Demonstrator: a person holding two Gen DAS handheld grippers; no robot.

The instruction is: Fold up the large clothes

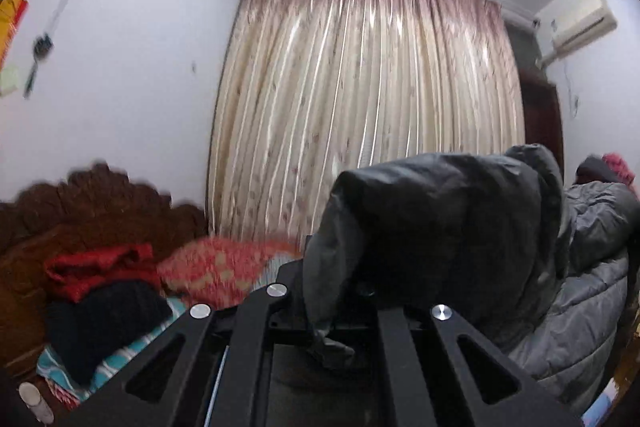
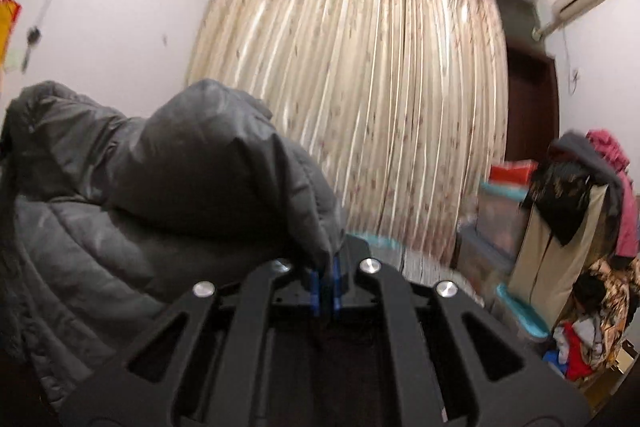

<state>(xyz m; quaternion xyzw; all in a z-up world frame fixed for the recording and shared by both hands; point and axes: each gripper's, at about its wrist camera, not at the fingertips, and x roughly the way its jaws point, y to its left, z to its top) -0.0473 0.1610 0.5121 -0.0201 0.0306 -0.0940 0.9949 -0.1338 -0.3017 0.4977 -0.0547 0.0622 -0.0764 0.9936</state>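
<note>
A large dark grey padded jacket point(image 1: 460, 227) hangs in the air between my two grippers. In the left wrist view it drapes over my left gripper point(image 1: 344, 307) and hides the fingertips; the fabric is pinched there. In the right wrist view the jacket point(image 2: 140, 187) fills the left side, and my right gripper point(image 2: 326, 283) has its blue pads point(image 2: 315, 287) shut on an edge of the jacket. Both grippers are raised and point at the curtain.
A cream and pink curtain point(image 1: 360, 107) covers the far wall. A bed with a wooden headboard point(image 1: 80, 211), red and black clothes point(image 1: 100, 291) and a red pillow lies at lower left. Storage boxes point(image 2: 504, 219) and a clothes-laden rack point(image 2: 580, 195) stand at right.
</note>
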